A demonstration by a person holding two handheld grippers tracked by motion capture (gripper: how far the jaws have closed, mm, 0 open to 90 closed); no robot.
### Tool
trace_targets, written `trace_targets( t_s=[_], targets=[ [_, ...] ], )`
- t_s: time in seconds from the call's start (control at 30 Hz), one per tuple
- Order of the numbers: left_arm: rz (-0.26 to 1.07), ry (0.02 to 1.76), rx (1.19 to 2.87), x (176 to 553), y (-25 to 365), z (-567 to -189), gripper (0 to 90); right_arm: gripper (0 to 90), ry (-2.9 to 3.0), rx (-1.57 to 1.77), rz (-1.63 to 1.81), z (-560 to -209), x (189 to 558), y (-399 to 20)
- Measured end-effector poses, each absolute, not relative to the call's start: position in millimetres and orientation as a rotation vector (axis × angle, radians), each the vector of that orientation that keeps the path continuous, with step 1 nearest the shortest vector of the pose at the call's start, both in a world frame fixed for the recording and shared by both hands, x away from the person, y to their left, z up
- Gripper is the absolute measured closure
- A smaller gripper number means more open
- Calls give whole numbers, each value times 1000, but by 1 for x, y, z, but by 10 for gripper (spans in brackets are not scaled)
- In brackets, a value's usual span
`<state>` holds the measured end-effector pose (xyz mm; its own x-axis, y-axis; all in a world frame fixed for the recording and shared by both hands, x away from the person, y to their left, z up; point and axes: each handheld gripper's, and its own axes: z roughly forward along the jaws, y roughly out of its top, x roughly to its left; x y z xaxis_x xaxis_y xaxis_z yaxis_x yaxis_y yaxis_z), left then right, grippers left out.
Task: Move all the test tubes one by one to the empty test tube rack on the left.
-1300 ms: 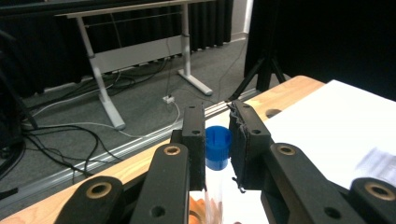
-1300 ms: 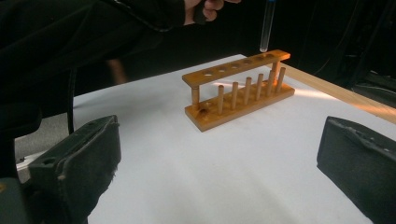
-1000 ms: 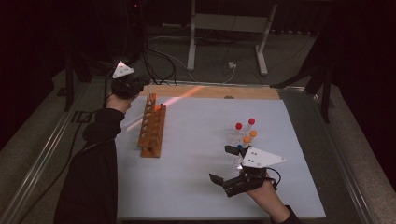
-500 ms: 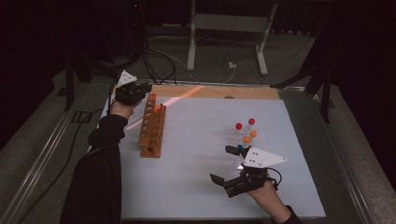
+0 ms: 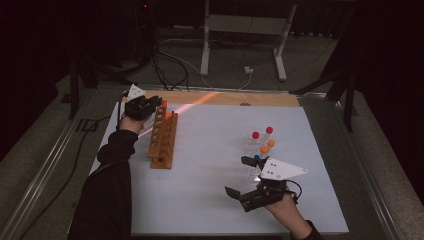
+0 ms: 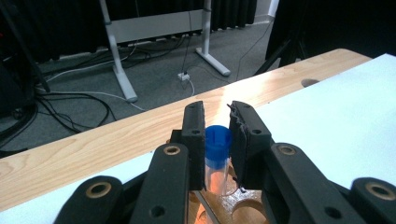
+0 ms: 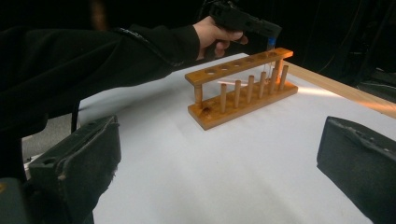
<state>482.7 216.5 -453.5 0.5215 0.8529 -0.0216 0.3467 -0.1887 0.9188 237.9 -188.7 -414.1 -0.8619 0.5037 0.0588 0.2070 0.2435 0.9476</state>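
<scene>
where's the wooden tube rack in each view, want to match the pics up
High view: the wooden rack stands left of centre on the white sheet, its far end below the left tool.
Left gripper view: part of its holed top bar shows at the bottom edge, under the blue-capped tube.
Right gripper view: upper centre, seen lengthwise.
Shared landmark: the table's bare wooden far edge.

White sheet on the worktop (image 5: 210, 175), pale wood edge; orange-brown wooden rack (image 5: 163, 140); blue-capped clear tube (image 6: 217, 149); red, orange and blue caps (image 5: 263, 142) right of centre; black grippers.
</scene>
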Motion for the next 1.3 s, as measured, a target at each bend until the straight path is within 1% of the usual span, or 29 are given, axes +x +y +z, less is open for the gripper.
trace_targets(
  t_s=[0.3, 0.33, 0.4, 0.47, 0.5, 0.57, 0.63, 0.67, 0.7, 0.73, 0.8, 0.83, 0.97, 1.0, 1.03, 1.3],
  targets=[
    [601, 1015, 1774, 484, 219, -452, 760, 0, 2261, 672, 1670, -414, 237, -189],
    [569, 1011, 1766, 483, 220, -450, 719, 0, 2263, 674, 1671, -414, 238, -190],
    [581, 1007, 1766, 481, 220, -448, 626, 0, 2255, 674, 1671, -413, 238, -191],
    [561, 1002, 1757, 474, 221, -435, 470, 0, 2248, 678, 1677, -412, 239, -193],
    [547, 991, 1753, 471, 221, -431, 423, 0, 2239, 678, 1682, -411, 239, -194],
    [533, 967, 1742, 463, 221, -421, 353, 0, 2224, 678, 1678, -410, 240, -197],
    [512, 957, 1737, 460, 222, -418, 264, 0, 2207, 692, 1673, -408, 241, -200],
    [502, 942, 1736, 451, 221, -413, 240, 0, 2207, 701, 1673, -407, 241, -202],
    [488, 931, 1735, 447, 220, -411, 197, 0, 2212, 707, 1666, -407, 242, -203],
    [477, 925, 1741, 442, 220, -410, 166, 0, 2202, 708, 1660, -406, 242, -204],
    [451, 909, 1752, 434, 217, -410, 134, 0, 2181, 719, 1646, -405, 243, -207],
    [438, 904, 1768, 431, 216, -411, 96, 0, 2176, 726, 1640, -405, 243, -209],
    [387, 851, 1780, 411, 210, -413, 37, 0, 2168, 755, 1560, -404, 245, -215],
    [387, 851, 1780, 411, 210, -413, 34, 0, 2165, 764, 1550, -405, 246, -216],
    [377, 812, 1783, 399, 208, -412, 30, 0, 2161, 769, 1534, -405, 246, -218],
    [290, 689, 1785, 350, 197, -408, 25, 0, 2136, 846, 1463, -415, 249, -234]
  ],
)
